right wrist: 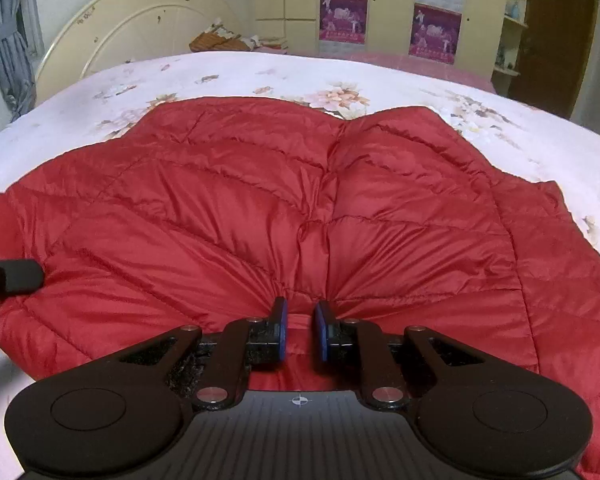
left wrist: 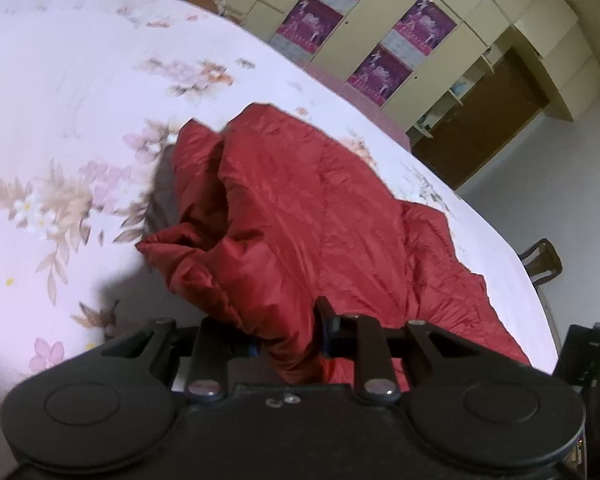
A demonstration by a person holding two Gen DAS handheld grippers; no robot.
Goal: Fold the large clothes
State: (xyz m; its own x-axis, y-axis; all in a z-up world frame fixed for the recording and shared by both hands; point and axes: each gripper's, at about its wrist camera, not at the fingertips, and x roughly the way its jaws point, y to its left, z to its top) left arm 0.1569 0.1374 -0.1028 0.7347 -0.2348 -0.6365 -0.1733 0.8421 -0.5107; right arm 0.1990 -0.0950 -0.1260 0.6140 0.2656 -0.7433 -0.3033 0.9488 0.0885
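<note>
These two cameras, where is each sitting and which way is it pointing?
Left wrist: sits on the left gripper, looking across the bed toward cupboards; its fingers pinch a lifted fold of the red jacket.
Right wrist: sits on the right gripper, facing the headboard; its fingers pinch the jacket's near edge.
Shared: jacket, bed, posters.

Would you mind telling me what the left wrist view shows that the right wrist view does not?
Only the left wrist view shows the left gripper shut on a lifted, bunched fold of the red quilted jacket, plus a dark chair beyond the bed.

Only the right wrist view shows the right gripper pinching the jacket, the cream headboard and grey curtain.

Both show the floral bedsheet and the wardrobe posters.
</note>
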